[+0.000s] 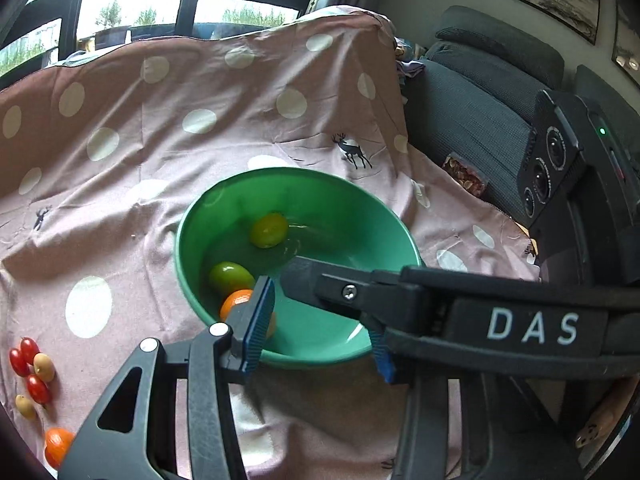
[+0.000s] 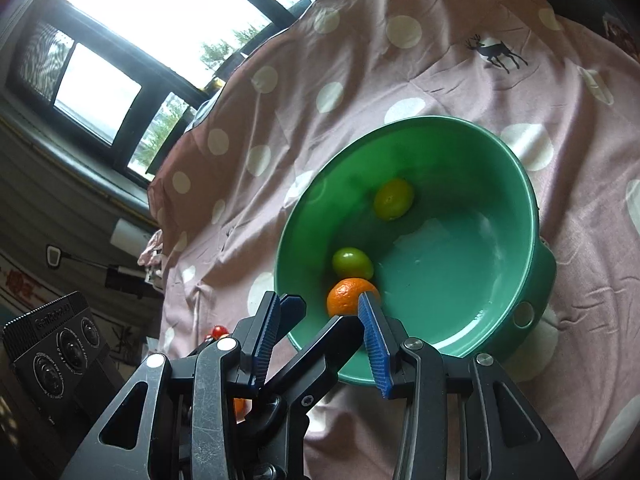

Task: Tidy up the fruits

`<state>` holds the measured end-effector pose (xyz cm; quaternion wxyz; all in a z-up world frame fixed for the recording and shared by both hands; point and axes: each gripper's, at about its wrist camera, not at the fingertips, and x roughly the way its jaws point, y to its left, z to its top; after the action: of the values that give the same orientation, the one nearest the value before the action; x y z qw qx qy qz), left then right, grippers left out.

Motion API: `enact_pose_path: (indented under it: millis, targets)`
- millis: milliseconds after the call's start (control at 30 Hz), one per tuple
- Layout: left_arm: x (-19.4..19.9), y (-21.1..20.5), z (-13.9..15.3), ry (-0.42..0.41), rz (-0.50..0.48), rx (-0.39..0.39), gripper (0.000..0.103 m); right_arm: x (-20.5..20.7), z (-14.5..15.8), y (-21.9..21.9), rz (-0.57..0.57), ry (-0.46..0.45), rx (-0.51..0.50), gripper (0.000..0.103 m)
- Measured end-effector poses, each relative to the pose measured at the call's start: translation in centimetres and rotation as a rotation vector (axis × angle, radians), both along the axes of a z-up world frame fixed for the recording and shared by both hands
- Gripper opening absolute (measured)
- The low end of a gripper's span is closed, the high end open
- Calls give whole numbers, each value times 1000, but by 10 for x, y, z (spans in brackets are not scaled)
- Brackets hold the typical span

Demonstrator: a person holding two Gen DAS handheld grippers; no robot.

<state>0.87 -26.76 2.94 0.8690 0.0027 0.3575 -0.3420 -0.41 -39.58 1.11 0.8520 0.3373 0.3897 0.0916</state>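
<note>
While three fruits lie in the green bowl (image 2: 520, 184), an orange (image 2: 344, 296) and two green fruits (image 2: 353, 263), cherry tomatoes (image 1: 28, 360) and other small fruits wait on the spotted cloth (image 1: 160, 128). Both the left gripper (image 1: 316, 320) and right gripper (image 2: 320, 336) hover at the bowl's near rim, jaws partly spread, pinching nothing.

we see a green bowl (image 2: 516, 184) on the pink dotted cloth, tilted in both views. inside it lie a yellow-green fruit (image 2: 394, 199) toward the far wall, a greener one (image 2: 352, 263) lower down, and an orange (image 2: 346, 296) touching it by the near rim. left of the bowl (well apart) lie loose red tomatoes (image 1: 28, 356), pale round fruits (image 1: 43, 367) and another orange (image 1: 56, 446).
</note>
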Motion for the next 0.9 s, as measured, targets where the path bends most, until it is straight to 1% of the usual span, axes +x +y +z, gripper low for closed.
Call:
enact_pose_path:
  millis: [67,133,167,267,300,367,400,567,733,800,867,900]
  targets:
    - [-3,13,3,-5,40,20,45,-1,3,5,13,-11,-14,44]
    - [-4,31,5,7,82,16,47,-1,5,12,46,-24,-7,44]
    - [-4,42,6,15,107,17,51,-1,6,15,60,-29,2,44]
    - [-10,78,10,14,203,21,60,0,8,25,81,-34,-6,56]
    - [-13,91,12,8,233,21,61,0,9,29,91,-38,-15,57]
    - [-18,118,13,7,296,33,71,0,10,38,120,-40,-26,57]
    - [-20,129,11,11,325,48,72,1,10,43,136,-40,-29,57]
    - [-30,180,-7,41,456,110,72,10,5,81,235,-21,-28,62]
    - [-28,227,-30,115,553,82,70,22,-9,129,351,13,-44,62]
    - [-25,233,-40,142,558,67,70,27,-16,146,384,16,-29,62]
    - [-19,234,-49,166,542,57,70,35,-24,165,429,36,1,62]
    - [-15,233,-53,178,539,64,70,40,-28,174,451,47,16,62]
